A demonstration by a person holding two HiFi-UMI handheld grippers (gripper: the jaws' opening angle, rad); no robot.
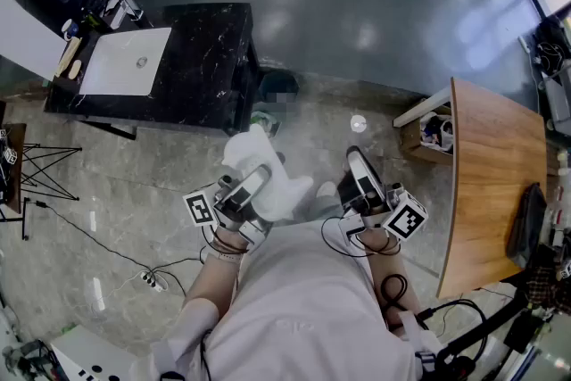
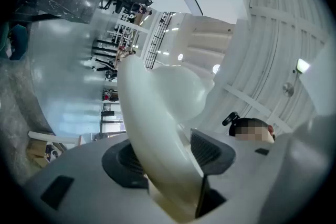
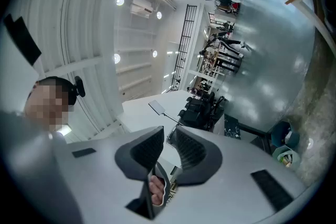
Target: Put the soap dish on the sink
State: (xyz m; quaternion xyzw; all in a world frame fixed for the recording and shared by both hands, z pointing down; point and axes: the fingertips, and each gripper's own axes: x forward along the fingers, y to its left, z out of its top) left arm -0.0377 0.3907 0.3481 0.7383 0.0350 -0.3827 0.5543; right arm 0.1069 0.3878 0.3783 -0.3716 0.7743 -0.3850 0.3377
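Note:
In the head view, the sink's white basin (image 1: 125, 62) sits in a black marble counter (image 1: 207, 58) at the upper left, far from both grippers. My left gripper (image 1: 254, 183) is held in front of the person's body and is shut on a white curved soap dish (image 1: 290, 190). In the left gripper view the soap dish (image 2: 157, 113) fills the gap between the jaws of the left gripper (image 2: 168, 152), and the dark pads (image 2: 210, 149) press on its sides. My right gripper (image 1: 359, 161) is beside it, shut with nothing in it. The right gripper (image 3: 169, 141) points slightly upward into the room.
A faucet (image 1: 125, 9) and small items (image 1: 70, 58) stand at the basin's far and left edges. A wooden table (image 1: 495, 183) runs along the right, with a box of items (image 1: 433, 129) on the floor beside it. Cables (image 1: 152, 277) and a tripod (image 1: 36, 165) are at the left.

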